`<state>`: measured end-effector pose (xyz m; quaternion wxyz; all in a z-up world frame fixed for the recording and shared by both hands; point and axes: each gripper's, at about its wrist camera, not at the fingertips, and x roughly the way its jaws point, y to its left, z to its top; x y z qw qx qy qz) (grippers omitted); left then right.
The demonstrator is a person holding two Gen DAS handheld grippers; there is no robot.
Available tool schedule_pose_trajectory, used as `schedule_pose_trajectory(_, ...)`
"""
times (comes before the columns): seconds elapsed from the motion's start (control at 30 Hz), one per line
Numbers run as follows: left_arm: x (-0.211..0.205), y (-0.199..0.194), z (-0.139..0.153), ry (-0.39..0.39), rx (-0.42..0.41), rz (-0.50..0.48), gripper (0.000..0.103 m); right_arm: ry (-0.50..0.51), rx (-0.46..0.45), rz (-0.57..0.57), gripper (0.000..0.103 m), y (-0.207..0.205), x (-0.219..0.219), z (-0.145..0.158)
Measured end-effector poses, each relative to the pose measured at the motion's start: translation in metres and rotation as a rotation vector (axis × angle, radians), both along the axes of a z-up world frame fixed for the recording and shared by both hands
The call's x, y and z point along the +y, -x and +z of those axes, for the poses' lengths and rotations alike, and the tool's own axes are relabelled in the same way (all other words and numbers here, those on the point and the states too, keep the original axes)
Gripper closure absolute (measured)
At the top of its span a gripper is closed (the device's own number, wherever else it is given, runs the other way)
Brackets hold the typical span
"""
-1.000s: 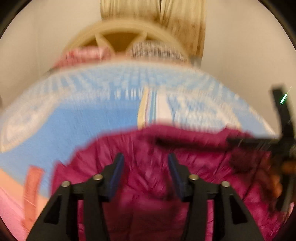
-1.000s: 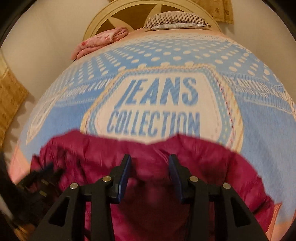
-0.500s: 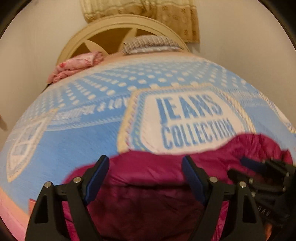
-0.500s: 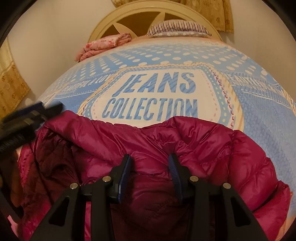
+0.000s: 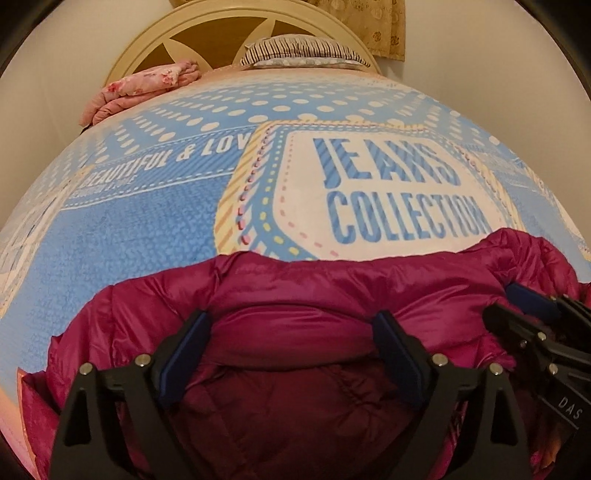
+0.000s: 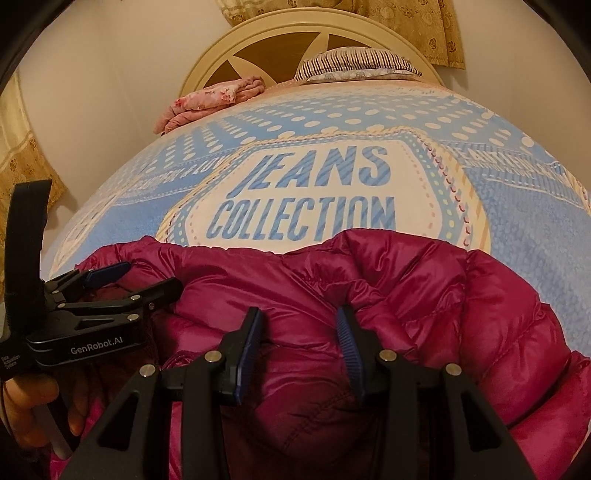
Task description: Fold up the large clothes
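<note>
A magenta puffy jacket lies crumpled across the near end of the bed. My left gripper hangs just over its rolled edge. Its jaws are opening wide, with a soft fold lying between them and the pads off the fabric. In the right wrist view the left gripper shows at the left, held by a hand. My right gripper is shut on a bulging fold of the jacket. The same gripper also reaches in from the right of the left wrist view.
A blue blanket printed "JEANS COLLECTION" covers the bed. At the far end are a striped pillow, a folded pink quilt and a round cream headboard. A patterned curtain hangs behind, white walls on both sides.
The left gripper's jaws have spread much wider and let the fold go as it sank toward the bed. The jacket has settled onto the blanket. The right gripper kept its hold.
</note>
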<state>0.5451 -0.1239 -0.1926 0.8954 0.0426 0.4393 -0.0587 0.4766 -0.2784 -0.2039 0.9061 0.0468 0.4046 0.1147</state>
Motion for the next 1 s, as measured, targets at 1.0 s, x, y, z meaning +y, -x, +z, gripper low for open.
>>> schedule_pose_trajectory(1.0,0.0041,-0.0044,-0.0035,-0.008,0.020,0.021,0.000,0.087,0.000,-0.008,0.059,0.0000,0.0085,-0.0020)
